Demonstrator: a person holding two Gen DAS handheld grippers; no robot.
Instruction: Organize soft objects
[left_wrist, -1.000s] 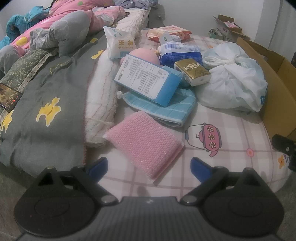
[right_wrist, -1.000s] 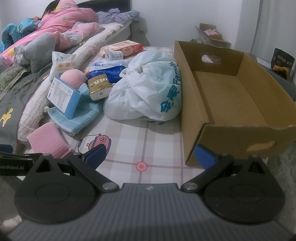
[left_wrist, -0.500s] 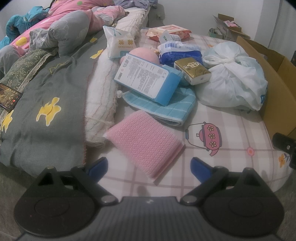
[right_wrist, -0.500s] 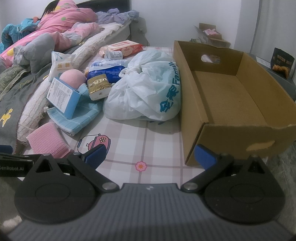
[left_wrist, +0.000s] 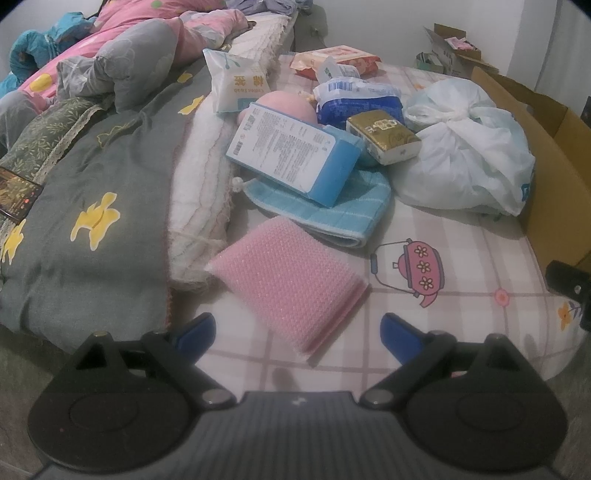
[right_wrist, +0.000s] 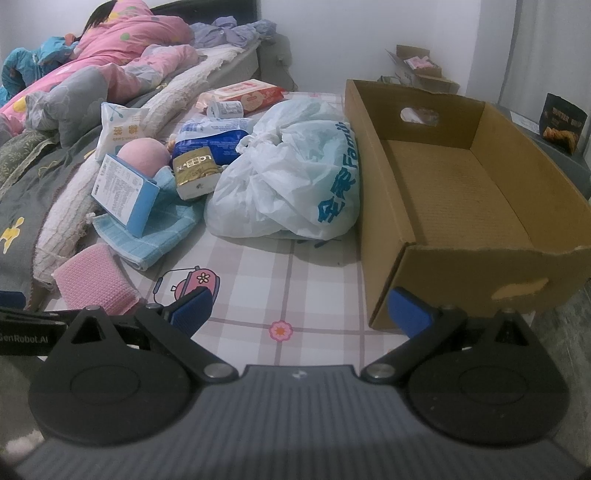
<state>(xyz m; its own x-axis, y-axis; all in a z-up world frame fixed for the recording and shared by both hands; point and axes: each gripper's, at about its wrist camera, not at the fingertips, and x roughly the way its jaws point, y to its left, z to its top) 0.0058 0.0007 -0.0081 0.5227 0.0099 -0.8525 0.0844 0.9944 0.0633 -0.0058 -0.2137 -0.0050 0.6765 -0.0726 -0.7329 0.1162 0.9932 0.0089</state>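
A folded pink cloth (left_wrist: 291, 280) lay flat on the checked bedsheet (left_wrist: 461, 306) near the bed's front edge, just ahead of the left gripper (left_wrist: 297, 332), whose blue-tipped fingers stood spread wide with nothing between them. Behind the cloth a folded blue towel (left_wrist: 347, 218) carried a tilted blue-and-white box (left_wrist: 291, 155), with a gold tissue pack (left_wrist: 384, 136), a pink ball (right_wrist: 144, 155) and a blue wipes pack (left_wrist: 358, 99) crowded close. A knotted white plastic bag (right_wrist: 295, 177) sat against the left wall of an open cardboard box (right_wrist: 461, 192), which rested on the sheet. The right gripper (right_wrist: 299, 314) hovered low over the sheet's front edge, jaws parted and empty. To the left ran a grey quilt (left_wrist: 92, 192) with yellow shapes and a rumpled pink duvet (right_wrist: 122, 62). A plain white wall (right_wrist: 314, 37) closed the room behind.
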